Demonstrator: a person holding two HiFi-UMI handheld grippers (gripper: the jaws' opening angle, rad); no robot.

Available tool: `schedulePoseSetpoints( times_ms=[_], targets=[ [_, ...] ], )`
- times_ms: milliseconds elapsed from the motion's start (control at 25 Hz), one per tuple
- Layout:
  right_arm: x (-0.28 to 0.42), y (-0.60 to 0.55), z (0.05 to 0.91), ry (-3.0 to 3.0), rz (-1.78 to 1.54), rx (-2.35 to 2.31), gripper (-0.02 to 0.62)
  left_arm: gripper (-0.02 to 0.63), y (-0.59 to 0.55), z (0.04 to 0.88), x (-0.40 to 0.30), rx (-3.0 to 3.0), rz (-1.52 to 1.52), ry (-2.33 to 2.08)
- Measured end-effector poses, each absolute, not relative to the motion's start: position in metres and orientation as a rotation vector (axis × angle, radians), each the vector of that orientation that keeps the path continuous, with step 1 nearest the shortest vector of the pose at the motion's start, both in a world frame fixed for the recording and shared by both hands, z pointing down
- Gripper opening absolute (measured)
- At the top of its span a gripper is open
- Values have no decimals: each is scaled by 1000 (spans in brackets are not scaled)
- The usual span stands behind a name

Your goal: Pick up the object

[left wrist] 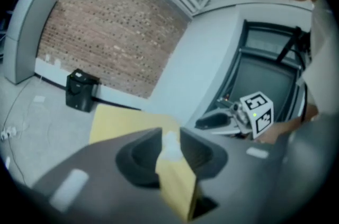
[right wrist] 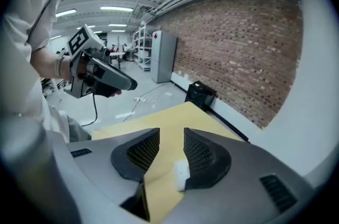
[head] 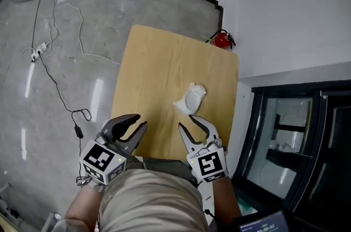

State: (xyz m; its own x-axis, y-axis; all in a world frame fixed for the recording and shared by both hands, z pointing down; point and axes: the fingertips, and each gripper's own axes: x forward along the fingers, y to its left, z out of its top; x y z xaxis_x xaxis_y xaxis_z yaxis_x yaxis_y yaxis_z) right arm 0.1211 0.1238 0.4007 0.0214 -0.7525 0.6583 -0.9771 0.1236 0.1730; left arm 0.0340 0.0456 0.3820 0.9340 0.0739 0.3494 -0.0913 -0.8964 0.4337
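Barely under way, to judge from how things lie. No lift yet, no grip, no contact. On the wooden table, a little toward 4 o'clock from its middle, the white object (crumpled-looking, too small to say just what), resting on the bare wood. Above the table's 6 o'clock edge, the left tongs and the right tongs, both aimed toward the far edge. From the right tongs, just ahead at 12 o'clock but apart; from the left tongs, farther off at about 2 o'clock.

Closed, both pairs, and closed on nothing. Along the left tongs, only a thin slit between the jaws, with the white object showing through it out on the table, not clamped. Along the right tongs, the same narrow slit, with the white object low in it toward 5 o'clock, close against the right-hand jaw in the picture yet lying on the table beyond, not pinched between the pads.

Left to do, then, nearly everything: opening one pair (probably the right, being nearer), bringing it down around the white object, closing on it, raising it clear of the wood. Done so far, by the look of it: little beyond lining up.
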Motion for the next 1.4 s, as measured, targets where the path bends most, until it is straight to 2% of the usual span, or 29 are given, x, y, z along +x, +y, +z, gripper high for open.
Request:
schedulePoseSetpoints(
  times_ms=[120,200,280,480,560,680,1120,1400],
  targets=[
    [150,131,431,-1843,433,1404,170,101,66,415,61,2534,530,-106],
    [162,133,450,-1869,393,1214,249,101,81,434,75,2484,544,-132],
    [165,138,471,-1883,338,997,296,125,94,454,87,2433,554,-130],
    [184,155,526,-1816,207,464,361,167,130,499,118,2285,573,-115],
    [194,156,545,-1772,135,317,406,193,146,515,129,2265,601,-99],
    [204,155,568,-1738,54,141,441,199,161,535,145,2222,612,-99],
    [195,154,638,-1730,-93,-145,457,225,150,577,174,2102,534,-259],
    [191,155,642,-1718,-108,-177,456,239,152,576,173,2092,515,-239]
  ],
)
